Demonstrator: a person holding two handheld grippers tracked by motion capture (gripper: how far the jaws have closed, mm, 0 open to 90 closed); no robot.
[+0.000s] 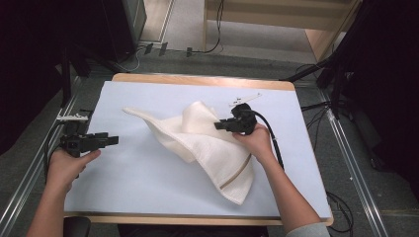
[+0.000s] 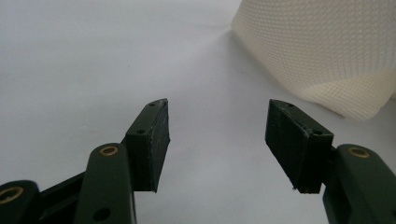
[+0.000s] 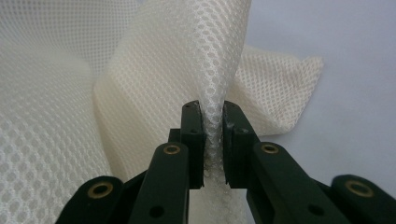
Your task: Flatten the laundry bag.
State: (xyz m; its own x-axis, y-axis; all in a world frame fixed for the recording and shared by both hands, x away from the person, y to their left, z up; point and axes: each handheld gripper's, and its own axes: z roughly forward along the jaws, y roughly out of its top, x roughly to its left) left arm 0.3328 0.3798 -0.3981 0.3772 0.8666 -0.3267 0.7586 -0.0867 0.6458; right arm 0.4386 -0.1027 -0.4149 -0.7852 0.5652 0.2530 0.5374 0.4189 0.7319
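Two hands, two grippers: right gripper (image 3: 214, 140) clamping one cream towel (image 1: 207, 143), left gripper (image 2: 224, 140) gaping, one table (image 1: 148, 182).

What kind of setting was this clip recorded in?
Probably a lab or recording workspace, not a home: a wooden table with a pale blue cover, black stands and loose cables on grey floor, metal floor rails.

Cream waffle-weave towel (image 1: 197, 136), brown-striped at one end, lies rumpled mid-table.
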